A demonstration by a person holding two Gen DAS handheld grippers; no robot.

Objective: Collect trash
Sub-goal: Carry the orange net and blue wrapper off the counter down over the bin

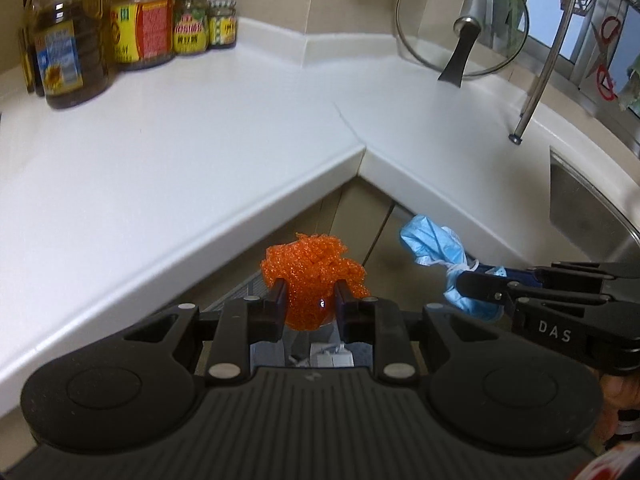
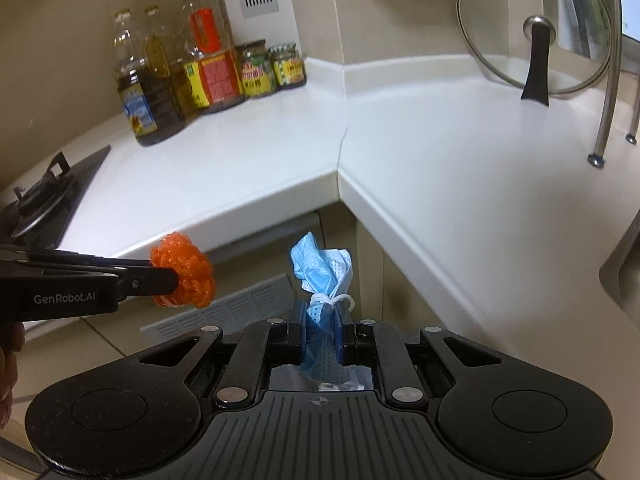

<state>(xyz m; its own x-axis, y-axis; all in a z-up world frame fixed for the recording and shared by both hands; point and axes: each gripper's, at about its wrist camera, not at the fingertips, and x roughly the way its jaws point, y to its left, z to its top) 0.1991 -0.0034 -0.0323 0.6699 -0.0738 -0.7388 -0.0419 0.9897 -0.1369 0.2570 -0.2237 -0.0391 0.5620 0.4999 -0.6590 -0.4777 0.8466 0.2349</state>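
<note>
Left hand-held gripper (image 1: 308, 300) clamps orange mesh scrubber (image 1: 312, 270); right hand-held gripper (image 2: 322, 332) clamps crumpled blue mask (image 2: 320, 272), long axis toward 12 o'clock. Worktop (image 1: 160, 140) ahead; bin unseen, probably below.

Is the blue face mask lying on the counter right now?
No, the blue face mask is clamped in the right tongs, off the white counter.

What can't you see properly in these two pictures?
- Bin: in neither view, so where the trash goes is unknown.
- Jar labels: left wrist view, too blurred to read.
- Sink: both views, cut off by the right edge.
- Floor under the orange scrubber and blue mask: hidden by the gripper bodies.
</note>
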